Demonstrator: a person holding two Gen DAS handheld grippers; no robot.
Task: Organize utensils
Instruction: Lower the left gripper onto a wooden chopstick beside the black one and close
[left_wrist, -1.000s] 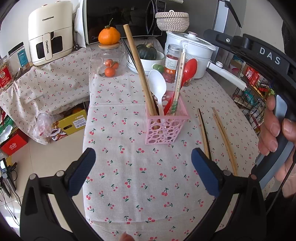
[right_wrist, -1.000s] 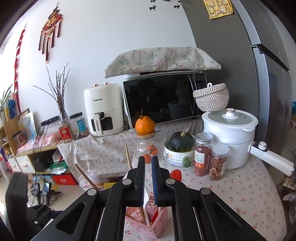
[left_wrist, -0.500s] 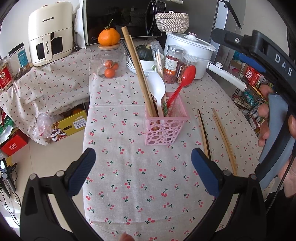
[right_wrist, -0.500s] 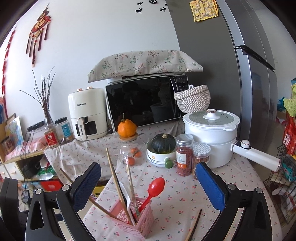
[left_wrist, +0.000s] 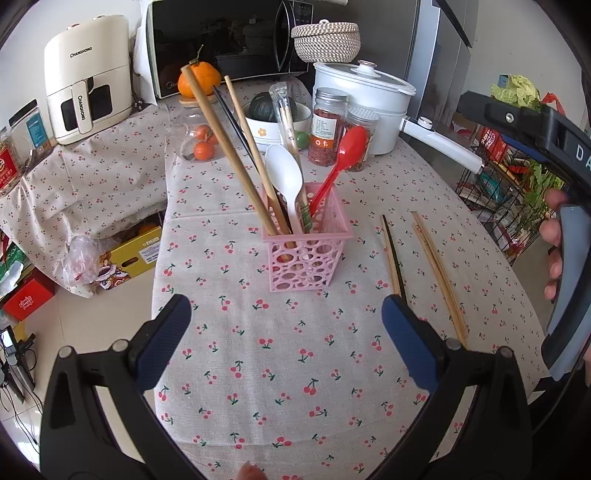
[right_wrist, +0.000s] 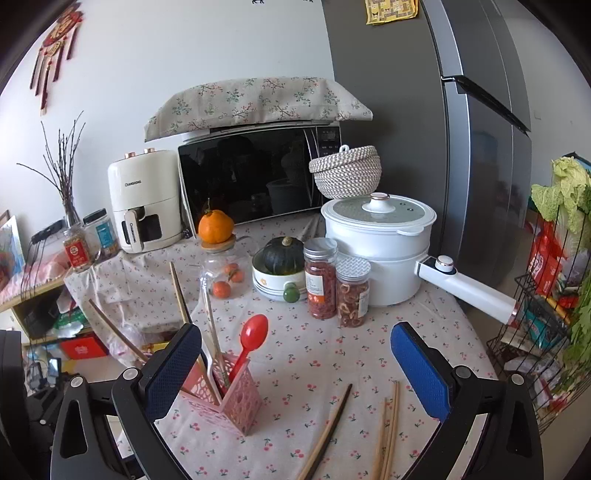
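A pink perforated holder (left_wrist: 304, 254) stands mid-table with wooden chopsticks, a black chopstick, a white spoon (left_wrist: 284, 173), a red spoon (left_wrist: 347, 147) and plastic-wrapped chopsticks (left_wrist: 286, 118) in it. To its right on the cloth lie a dark-tipped chopstick pair (left_wrist: 393, 254) and pale wooden chopsticks (left_wrist: 439, 273). My left gripper (left_wrist: 286, 339) hangs open in front of the holder, empty. My right gripper (right_wrist: 295, 365) is wide open and holds nothing. The holder (right_wrist: 229, 402) sits low left of it, and the loose chopsticks (right_wrist: 328, 428) lie below it. A hand (left_wrist: 554, 236) grips its handle.
Behind the holder stand two spice jars (right_wrist: 319, 280), a bowl with a dark squash (right_wrist: 282, 273), a glass jar of oranges (right_wrist: 221, 273) and a white pot (right_wrist: 376, 251) with a long handle. A wire rack (right_wrist: 546, 332) is at the right. The table's left edge (left_wrist: 162, 258) drops to the floor.
My right gripper went from shut to wide open and drew back to the right, away from the holder. The wrapped chopsticks now stand in the holder. The left gripper stayed put.
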